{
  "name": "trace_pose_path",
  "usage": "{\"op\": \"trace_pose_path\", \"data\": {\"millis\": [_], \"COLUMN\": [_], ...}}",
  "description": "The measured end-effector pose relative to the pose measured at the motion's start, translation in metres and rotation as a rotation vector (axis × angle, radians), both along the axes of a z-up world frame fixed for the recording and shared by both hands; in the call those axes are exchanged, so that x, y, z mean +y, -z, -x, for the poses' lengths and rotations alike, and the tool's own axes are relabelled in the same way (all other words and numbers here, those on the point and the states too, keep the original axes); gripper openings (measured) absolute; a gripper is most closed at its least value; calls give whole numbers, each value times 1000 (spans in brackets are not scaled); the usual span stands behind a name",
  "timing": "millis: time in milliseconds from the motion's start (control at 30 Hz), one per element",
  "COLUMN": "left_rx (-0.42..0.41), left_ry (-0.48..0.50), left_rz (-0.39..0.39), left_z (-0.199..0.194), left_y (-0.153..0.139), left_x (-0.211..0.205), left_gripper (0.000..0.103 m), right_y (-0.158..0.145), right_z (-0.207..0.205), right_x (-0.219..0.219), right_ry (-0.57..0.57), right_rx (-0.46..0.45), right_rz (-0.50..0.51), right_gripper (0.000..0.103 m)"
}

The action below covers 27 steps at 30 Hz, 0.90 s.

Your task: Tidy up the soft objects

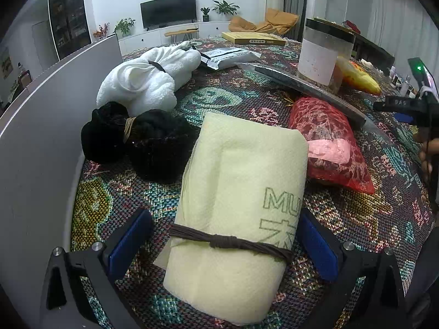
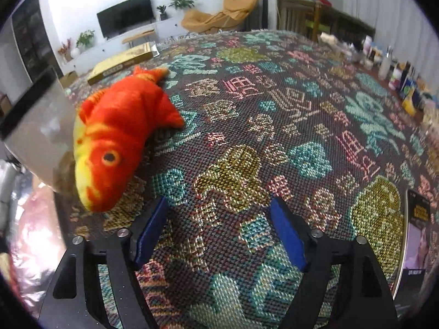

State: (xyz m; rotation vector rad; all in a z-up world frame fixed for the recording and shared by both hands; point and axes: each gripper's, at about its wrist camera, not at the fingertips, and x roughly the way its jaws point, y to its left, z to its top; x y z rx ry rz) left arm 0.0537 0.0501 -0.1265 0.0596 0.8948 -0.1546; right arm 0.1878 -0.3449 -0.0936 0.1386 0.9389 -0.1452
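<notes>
A pale yellow rolled towel (image 1: 241,205) tied with a brown cord lies on the patterned tablecloth between the wide-open blue pads of my left gripper (image 1: 222,241); the pads stand apart from its sides. A black bundle (image 1: 137,139) and a white towel bundle (image 1: 151,79) lie beyond, next to a grey panel (image 1: 41,137). A red mesh bag (image 1: 329,142) lies to the right. An orange plush fish (image 2: 120,137) lies ahead-left of my open, empty right gripper (image 2: 219,233); the fish also shows in the left wrist view (image 1: 359,78).
A clear jar with a black lid (image 1: 323,52) and a long dark flat packet (image 1: 301,87) sit behind the red bag. A grey parcel (image 1: 227,56) and a yellow box (image 1: 252,38) lie farther back. Bottles and small items (image 2: 397,74) line the table's right edge.
</notes>
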Motion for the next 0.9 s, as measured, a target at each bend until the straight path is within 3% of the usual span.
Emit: {"op": "trace_pose_path", "data": {"millis": [100,900], "left_rx": [-1,-3], "left_ry": [-1,-7], "left_rz": [0,-2], "left_z": [0,0], "left_y": [0,0], "left_x": [0,0], "left_gripper": [103,103], "right_y": [4,6], "right_z": [-2,-3], "right_x": [9,7], "right_ry": [-21,-13], "right_rx": [11,14], "right_rz": [50,43], "right_gripper": [90,92]}}
